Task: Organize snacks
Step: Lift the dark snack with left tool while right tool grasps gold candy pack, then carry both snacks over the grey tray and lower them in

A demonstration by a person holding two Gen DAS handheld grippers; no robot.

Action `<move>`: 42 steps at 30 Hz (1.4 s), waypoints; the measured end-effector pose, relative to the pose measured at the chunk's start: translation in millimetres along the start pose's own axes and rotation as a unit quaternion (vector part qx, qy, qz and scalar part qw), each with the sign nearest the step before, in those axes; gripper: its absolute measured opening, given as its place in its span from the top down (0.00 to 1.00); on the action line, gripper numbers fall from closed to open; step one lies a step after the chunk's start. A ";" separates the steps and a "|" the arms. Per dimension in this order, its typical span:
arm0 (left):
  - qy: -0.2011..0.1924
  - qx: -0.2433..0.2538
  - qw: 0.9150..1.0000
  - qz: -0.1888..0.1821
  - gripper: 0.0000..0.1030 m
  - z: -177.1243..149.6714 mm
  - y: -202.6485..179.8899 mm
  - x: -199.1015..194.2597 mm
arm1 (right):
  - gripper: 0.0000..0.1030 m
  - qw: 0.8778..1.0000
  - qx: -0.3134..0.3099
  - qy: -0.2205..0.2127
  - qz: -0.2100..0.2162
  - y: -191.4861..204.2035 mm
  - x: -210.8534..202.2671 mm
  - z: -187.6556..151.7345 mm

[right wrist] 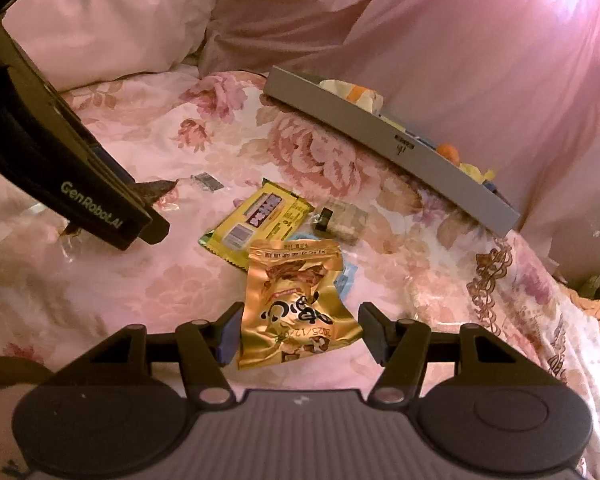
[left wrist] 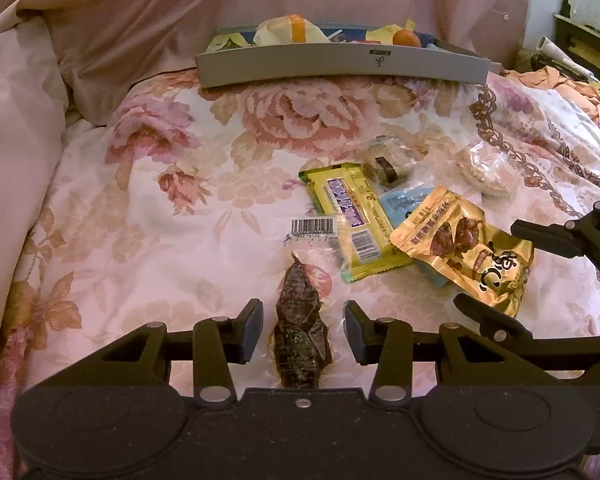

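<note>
**Two open grippers, each over its own snack**

Here, on a floral bedspread (left wrist: 148,184), both tools sit low over the loose snacks. The left gripper (left wrist: 303,330) has its jaws spread wide on either side of a dark vacuum-sealed snack (left wrist: 302,332) in a clear wrapper; gaps show between the pads and the pack, so nothing is clamped. The wrapper's barcode label (left wrist: 314,227) lies at 12 o'clock from the dark lump.

The right gripper (right wrist: 298,330) is likewise wide open, straddling the lower end of a gold foil pouch (right wrist: 296,300). The blue left pad sits at or just beside the pouch's edge, and the right finger stands clear of it. In the left wrist view that same pouch lies at 2 o'clock from the left gripper, with the right tool's black fingers around its far corner.

From the gold pouch, in the right wrist view, a yellow packet (right wrist: 260,220) lies at 11 o'clock, its corner tucked under the pouch. A small clear-wrapped biscuit pack (right wrist: 340,220) lies at 1 o'clock, and a pale blue packet (right wrist: 350,276) peeks out beneath the pouch's right side. Another clear bag of round crackers (left wrist: 488,172) lies apart towards 2 o'clock in the left view.

A grey tray (left wrist: 340,66) stands at 12 o'clock at the far end of the bed, already holding several wrapped items and an orange fruit (left wrist: 406,38). Pink bedding (left wrist: 100,20) is heaped behind and to the left.
</note>
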State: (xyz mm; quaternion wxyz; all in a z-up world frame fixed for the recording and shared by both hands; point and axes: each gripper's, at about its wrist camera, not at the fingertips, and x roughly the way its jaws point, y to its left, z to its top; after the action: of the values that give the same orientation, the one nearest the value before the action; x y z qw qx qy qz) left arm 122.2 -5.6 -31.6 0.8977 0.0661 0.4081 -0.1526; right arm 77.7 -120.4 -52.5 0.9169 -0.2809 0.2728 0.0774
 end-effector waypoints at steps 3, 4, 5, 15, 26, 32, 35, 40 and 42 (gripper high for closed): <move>-0.005 -0.007 1.000 -0.002 0.55 0.6 0.5 0.1 | 0.37 1.000 -0.001 -0.007 -0.003 -0.2 -0.6 -0.2; -0.008 -0.010 1.000 -0.003 0.55 0.9 1.3 -0.1 | 0.37 1.000 -0.003 -0.011 -0.005 -0.6 -1.1 -0.2; -0.012 -0.013 1.000 -0.004 0.55 1.2 2.1 -1.0 | 0.37 1.000 -0.003 -0.014 -0.008 -0.5 -1.7 -0.2; -0.061 -0.050 0.997 -0.011 0.55 11.7 4.3 -9.6 | 0.36 0.997 -0.009 -0.057 -0.048 -10.2 -8.2 3.8; -0.112 -0.088 0.990 -0.009 0.55 61.4 -7.3 -14.0 | 0.36 0.993 -0.011 -0.081 -0.089 -32.8 -4.6 7.5; -0.140 -0.082 0.987 -0.011 0.55 106.0 -15.0 -10.2 | 0.36 0.988 0.008 -0.104 -0.115 -61.6 -3.3 20.3; -0.155 -0.080 0.985 -0.014 0.55 130.1 -18.5 -4.5 | 0.36 0.985 0.017 -0.116 -0.128 -78.7 0.3 25.9; -0.168 -0.086 0.982 -0.021 0.55 168.3 -27.0 11.4 | 0.36 0.978 0.031 -0.135 -0.155 -110.2 13.6 39.7; -0.168 -0.093 0.981 -0.027 0.55 181.6 -31.5 19.7 | 0.36 0.975 0.042 -0.144 -0.166 -122.1 19.8 45.7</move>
State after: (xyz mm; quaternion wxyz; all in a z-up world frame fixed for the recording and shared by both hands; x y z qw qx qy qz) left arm 253.5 -83.9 73.2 0.9513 -0.0553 0.2651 -0.1476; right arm 151.2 -196.5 26.2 0.9577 -0.2690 0.0905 -0.0475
